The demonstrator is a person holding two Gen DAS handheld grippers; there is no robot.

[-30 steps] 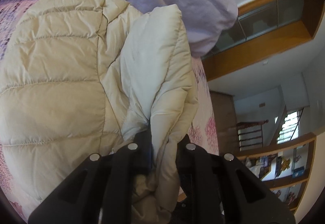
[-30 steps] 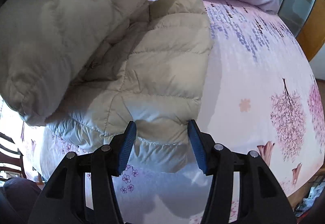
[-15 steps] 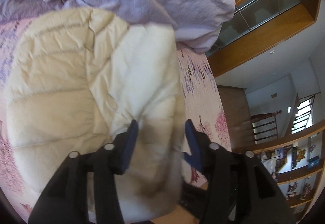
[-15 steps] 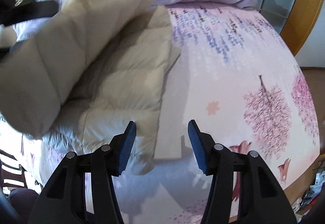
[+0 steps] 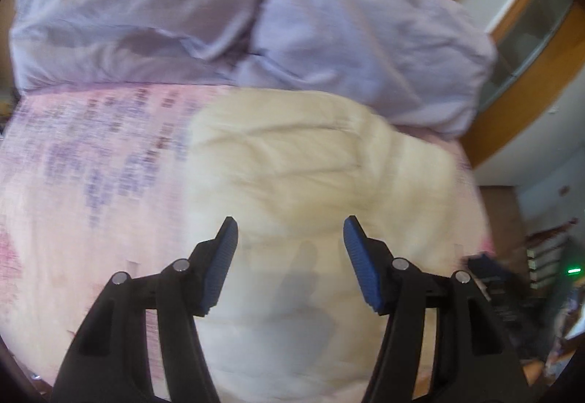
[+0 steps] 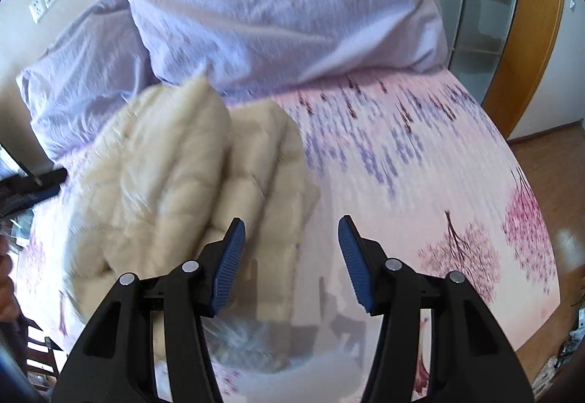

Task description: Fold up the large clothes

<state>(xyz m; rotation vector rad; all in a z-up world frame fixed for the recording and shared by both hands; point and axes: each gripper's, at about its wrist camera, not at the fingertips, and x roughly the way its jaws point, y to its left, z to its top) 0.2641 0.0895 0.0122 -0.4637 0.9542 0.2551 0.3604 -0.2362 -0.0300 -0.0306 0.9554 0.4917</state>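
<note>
black gripper [image 5: 290,238] arms; blue ribbed pads [image 5: 223,256]

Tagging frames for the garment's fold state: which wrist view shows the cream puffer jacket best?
The right wrist view: the cream puffer jacket shows almost whole, one quilted part folded over the rest on the floral sheet. The left wrist view shows the jacket blurrier, its near end cut off by the frame.
</note>
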